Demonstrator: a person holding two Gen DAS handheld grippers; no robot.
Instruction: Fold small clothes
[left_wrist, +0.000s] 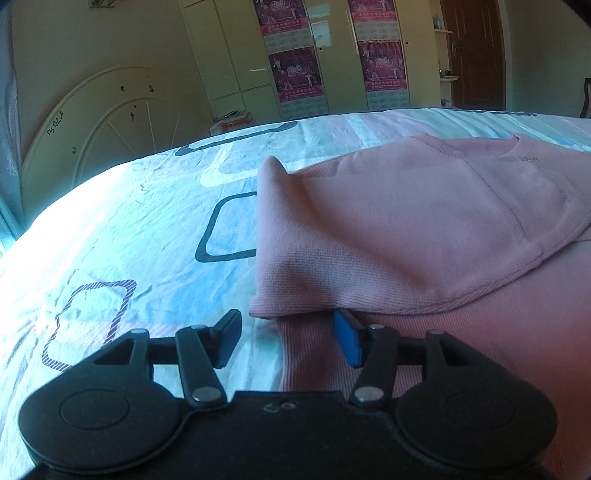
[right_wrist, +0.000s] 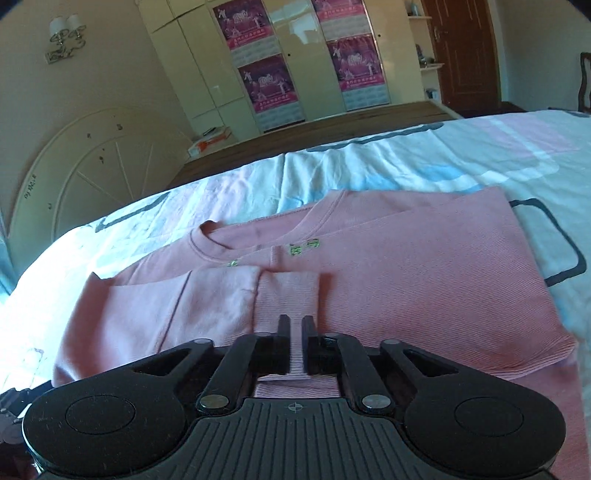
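- left wrist view only: left tool (left_wrist: 288, 338) gaping at the pink sweatshirt (left_wrist: 424, 229) edge on the bed (left_wrist: 129, 229), gripping nothing.
- right wrist view only: right tool (right_wrist: 294, 338) slightly apart, straddling the ribbed sleeve cuff (right_wrist: 286, 295) folded onto the chest.

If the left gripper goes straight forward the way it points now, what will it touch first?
Most likely the folded-over sleeve of the pink knit sweatshirt. The left gripper stands open at the garment's left edge, and the sleeve's lower fold lies just ahead of its fingers. Depth is unclear, so the patterned bedsheet could come first.
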